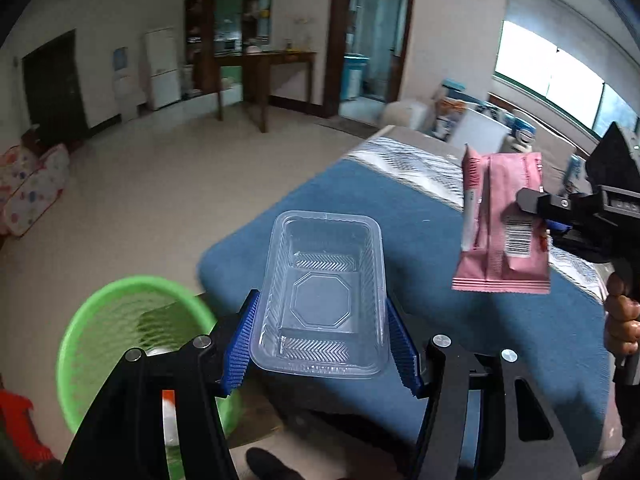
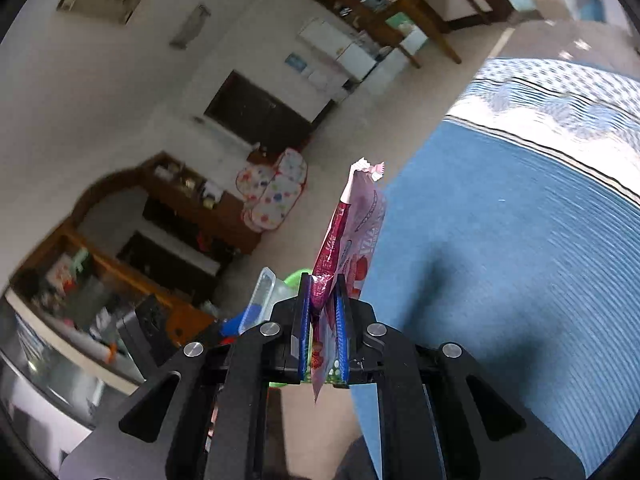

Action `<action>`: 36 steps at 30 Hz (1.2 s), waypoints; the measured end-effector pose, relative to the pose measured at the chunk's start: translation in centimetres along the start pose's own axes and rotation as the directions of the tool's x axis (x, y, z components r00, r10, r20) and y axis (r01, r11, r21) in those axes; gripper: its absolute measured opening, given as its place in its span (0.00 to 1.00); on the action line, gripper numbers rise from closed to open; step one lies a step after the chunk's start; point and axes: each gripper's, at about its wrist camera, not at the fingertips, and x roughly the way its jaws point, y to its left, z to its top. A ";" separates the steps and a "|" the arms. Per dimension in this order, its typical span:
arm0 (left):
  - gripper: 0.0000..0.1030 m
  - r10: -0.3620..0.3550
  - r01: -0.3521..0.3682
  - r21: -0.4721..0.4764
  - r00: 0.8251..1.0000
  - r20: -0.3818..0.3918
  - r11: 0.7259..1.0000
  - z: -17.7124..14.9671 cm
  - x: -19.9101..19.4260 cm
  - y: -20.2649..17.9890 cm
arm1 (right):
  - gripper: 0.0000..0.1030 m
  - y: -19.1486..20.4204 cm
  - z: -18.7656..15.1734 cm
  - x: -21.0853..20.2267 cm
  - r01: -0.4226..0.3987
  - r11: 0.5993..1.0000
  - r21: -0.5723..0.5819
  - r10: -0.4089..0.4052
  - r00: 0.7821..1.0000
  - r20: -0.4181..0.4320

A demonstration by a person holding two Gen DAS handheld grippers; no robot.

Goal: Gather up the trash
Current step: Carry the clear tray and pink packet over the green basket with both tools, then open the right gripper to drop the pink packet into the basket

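Note:
My left gripper (image 1: 320, 320) is shut on a clear plastic food tray (image 1: 324, 292), its blue pads pressed on the tray's two long sides, held in the air at the near edge of the blue table. My right gripper (image 2: 323, 292) is shut on a pink snack wrapper (image 2: 356, 232), which stands up between its pads. In the left wrist view the wrapper (image 1: 500, 232) hangs from the right gripper (image 1: 548, 224) over the table. A green basket (image 1: 120, 320) sits on the floor at lower left, below the tray; it also shows in the right wrist view (image 2: 294, 278).
The table has a blue cloth (image 1: 440, 248) with a white patterned runner (image 1: 404, 160) at the far end. Open beige floor (image 1: 160, 184) lies left of it. A spotted bag (image 1: 32, 188) sits by the wall, a red object (image 1: 20, 420) near the basket.

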 end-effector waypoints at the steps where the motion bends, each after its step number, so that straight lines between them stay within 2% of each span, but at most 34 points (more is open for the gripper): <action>1: 0.56 0.007 -0.007 -0.011 1.000 0.002 1.000 -0.2 -0.3 0.7 | 0.11 0.9 -0.2 0.7 0.007 1.000 -0.026 -0.007 1.000 -0.008; 3: 0.56 0.029 -0.029 -0.040 1.000 0.003 0.999 -0.8 -0.9 2.1 | 0.11 2.8 -0.9 2.2 0.020 0.997 -0.081 -0.023 0.999 -0.027; 8: 0.56 0.076 -0.075 -0.113 0.997 -0.001 0.991 -2.4 -1.9 5.5 | 0.11 5.0 -2.1 5.3 -0.008 0.993 -0.121 -0.002 0.997 -0.078; 18: 0.56 0.191 -0.195 -0.234 0.981 -0.043 0.952 -6.0 -3.4 12.4 | 0.11 10.4 -4.7 13.9 -0.047 0.977 -0.207 0.006 0.981 -0.195; 23: 0.56 0.206 -0.216 -0.285 0.976 -0.064 0.934 -7.9 -3.5 14.7 | 0.11 12.3 -6.0 17.8 -0.054 0.970 -0.237 -0.007 0.969 -0.248; 29: 0.56 0.214 -0.228 -0.320 0.974 -0.079 0.919 -9.6 -3.3 16.3 | 0.11 14.3 -7.8 22.1 -0.023 0.947 -0.320 -0.074 0.955 -0.289; 36: 0.56 0.214 -0.229 -0.345 0.973 -0.082 0.910 -11.2 -3.6 17.5 | 0.14 14.9 -9.5 24.8 0.007 0.931 -0.364 -0.125 0.945 -0.302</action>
